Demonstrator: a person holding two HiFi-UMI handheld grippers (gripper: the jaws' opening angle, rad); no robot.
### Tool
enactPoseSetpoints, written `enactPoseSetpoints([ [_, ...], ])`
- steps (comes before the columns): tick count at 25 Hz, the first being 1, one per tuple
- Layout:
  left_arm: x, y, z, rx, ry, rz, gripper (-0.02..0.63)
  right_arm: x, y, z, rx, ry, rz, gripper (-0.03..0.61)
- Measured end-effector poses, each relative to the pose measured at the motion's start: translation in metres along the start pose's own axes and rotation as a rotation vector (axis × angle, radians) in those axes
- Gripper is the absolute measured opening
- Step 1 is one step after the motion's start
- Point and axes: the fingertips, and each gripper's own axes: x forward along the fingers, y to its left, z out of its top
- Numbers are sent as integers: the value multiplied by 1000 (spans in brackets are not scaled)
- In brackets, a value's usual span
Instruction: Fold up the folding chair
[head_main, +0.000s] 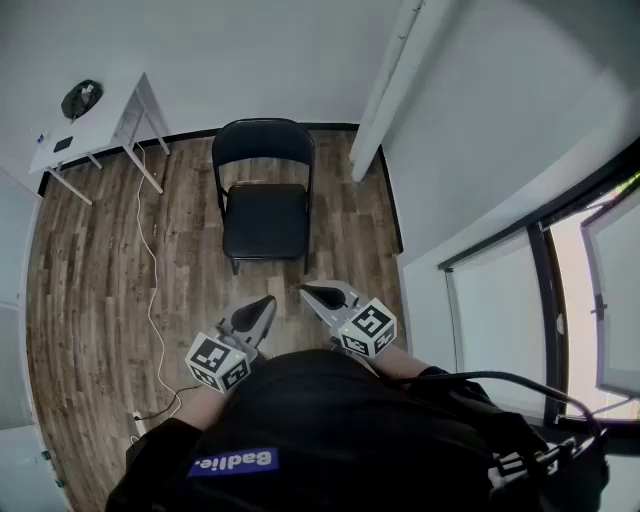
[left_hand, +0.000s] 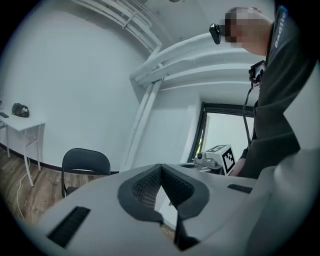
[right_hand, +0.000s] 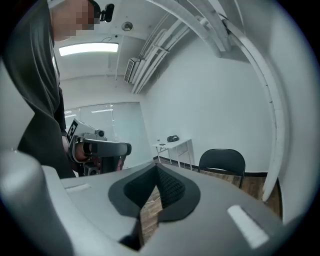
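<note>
The wood floor (head_main: 100, 250) takes up most of the head view. The folding chair (head_main: 265, 205) stands on it fully unfolded, seat flat and backrest against the far wall, with the seat's front edge facing the person. Left of the chair and a bit behind it is a small white table (head_main: 95, 125), well apart from it. There's a dark lump (head_main: 82, 99) on top, can't tell what. A thin white cable (head_main: 150, 250) snakes over the floor left of the chair and doesn't touch it.

Both grippers hang in front of the chair, near the seat's front edge but clear of it. The left gripper (head_main: 267, 299) has its jaws pressed together with nothing between them. The right gripper (head_main: 305, 290) is the same, closed up and empty. Both point roughly at the chair, tipped slightly down.

My read is that the fold hasn't started and this is just the approach. I'd guess the jaws have to open first. Then one gripper goes for the top of the backrest to steady it, and the other gets under the seat's front edge to tip it up towards the back. The frame is thin tube, so a pinch should hold. The chair looks light though, and could skid on that floor if it's only pushed from one side.
</note>
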Motion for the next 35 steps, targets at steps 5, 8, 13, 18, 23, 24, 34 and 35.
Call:
enactPoseSetpoints([
  [5, 5, -3, 1, -4, 3, 4, 5, -5, -4, 0, 2, 1, 6, 2],
  [8, 7, -7, 0, -2, 5, 4, 5, -8, -4, 0, 0, 4, 10, 2],
  [13, 11, -7, -4, -7, 7, 9, 5, -10, -7, -3, 17, -7, 29, 2],
  [18, 21, -14, 0, -1, 8, 20, 5, -18, -12, 1, 9, -10, 41, 2],
  [23, 37, -26, 4, 4, -15, 62, 5, -37, -28, 2, -13, -10, 69, 2],
  [24, 42, -29, 5, 8, -23, 76, 5, -42, -34, 2, -19, -12, 73, 2],
  [34, 66, -20, 9, 7, -80, 201, 5, -52, -66, -4, -38, 0, 147, 2],
  [35, 69, -15, 10, 5, -82, 199, 5, -48, -69, -5, -41, 7, 147, 2],
])
